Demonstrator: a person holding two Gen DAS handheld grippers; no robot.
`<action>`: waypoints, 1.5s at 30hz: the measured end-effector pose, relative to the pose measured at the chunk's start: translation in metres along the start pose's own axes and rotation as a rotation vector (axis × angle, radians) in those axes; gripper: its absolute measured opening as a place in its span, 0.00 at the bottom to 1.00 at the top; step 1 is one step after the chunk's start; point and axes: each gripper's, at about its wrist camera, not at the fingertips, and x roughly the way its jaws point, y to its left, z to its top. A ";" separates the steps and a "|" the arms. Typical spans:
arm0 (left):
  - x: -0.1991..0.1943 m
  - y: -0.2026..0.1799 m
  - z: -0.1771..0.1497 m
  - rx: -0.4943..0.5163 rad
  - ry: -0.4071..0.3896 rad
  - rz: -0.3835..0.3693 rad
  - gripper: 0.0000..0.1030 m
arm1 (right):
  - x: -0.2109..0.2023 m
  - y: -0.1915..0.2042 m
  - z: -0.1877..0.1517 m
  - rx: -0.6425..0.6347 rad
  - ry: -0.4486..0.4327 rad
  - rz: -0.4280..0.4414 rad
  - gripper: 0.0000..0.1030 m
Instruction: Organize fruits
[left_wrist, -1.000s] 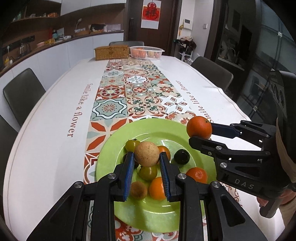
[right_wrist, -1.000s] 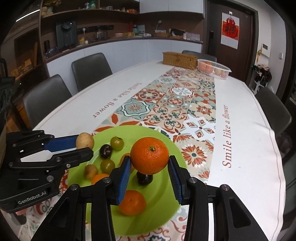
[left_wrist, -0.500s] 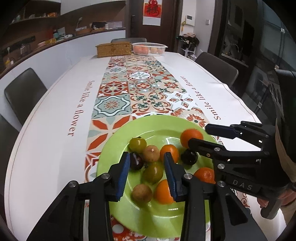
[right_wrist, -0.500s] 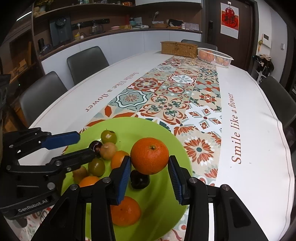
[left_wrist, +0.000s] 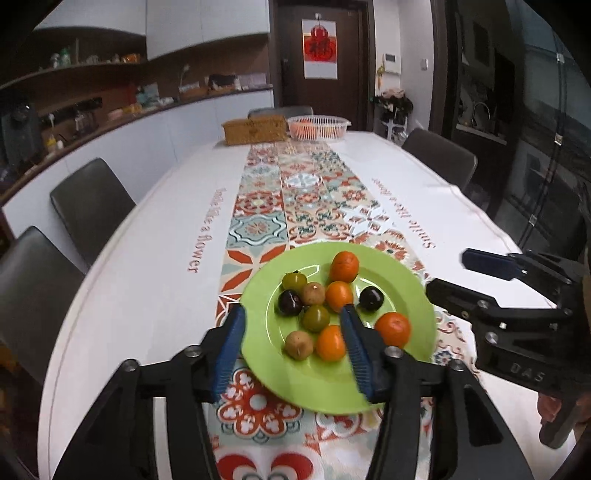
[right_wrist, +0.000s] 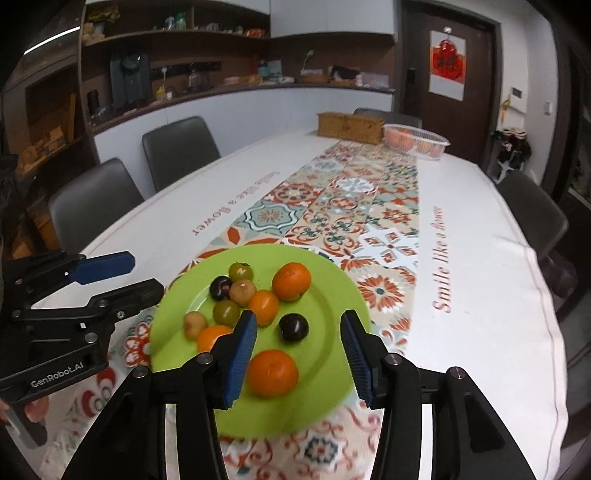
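Two black handheld grippers with blue finger pads hover over the near edge of a green plate (left_wrist: 413, 295) on a long table. The left gripper (left_wrist: 293, 339) has its jaws apart and opening, with nothing pressed between the pads; fruit on the plate merely shows through the gap. The right gripper (right_wrist: 297, 350) is the same: jaws apart and opening, gripping nothing, above the plate's near right part.

All the fruit lies on the plate. Nearest in the right wrist view is a large orange (right_wrist: 272, 373), with a dark plum (right_wrist: 293, 327) just beyond it. Left of these sits a cluster, several pieces touching: a small tan fruit (right_wrist: 195, 323), an orange piece partly hidden by the right gripper's left finger, a green fruit (right_wrist: 226, 311), another orange piece (right_wrist: 264, 306), a pale brown fruit (right_wrist: 242, 291), a second dark plum (right_wrist: 220, 287) and a second green fruit (right_wrist: 240, 271). A large orange (right_wrist: 291, 281) rests at the far right of the cluster.

The plate sits on a patterned tile runner (left_wrist: 295, 206) down the middle of a white tablecloth (left_wrist: 155, 251). At the table's far end stand a woven box (left_wrist: 255, 130) and, just to its right, a white basket (left_wrist: 318, 127) of orange fruit. Grey chairs (left_wrist: 90, 206) line both sides.
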 end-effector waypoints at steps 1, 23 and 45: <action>-0.010 -0.001 -0.002 -0.003 -0.017 0.011 0.61 | -0.013 0.001 -0.003 0.011 -0.019 -0.014 0.57; -0.162 -0.027 -0.065 -0.028 -0.180 0.072 0.93 | -0.187 0.037 -0.074 0.065 -0.207 -0.158 0.81; -0.237 -0.050 -0.118 -0.012 -0.230 0.055 1.00 | -0.257 0.055 -0.129 0.108 -0.253 -0.192 0.81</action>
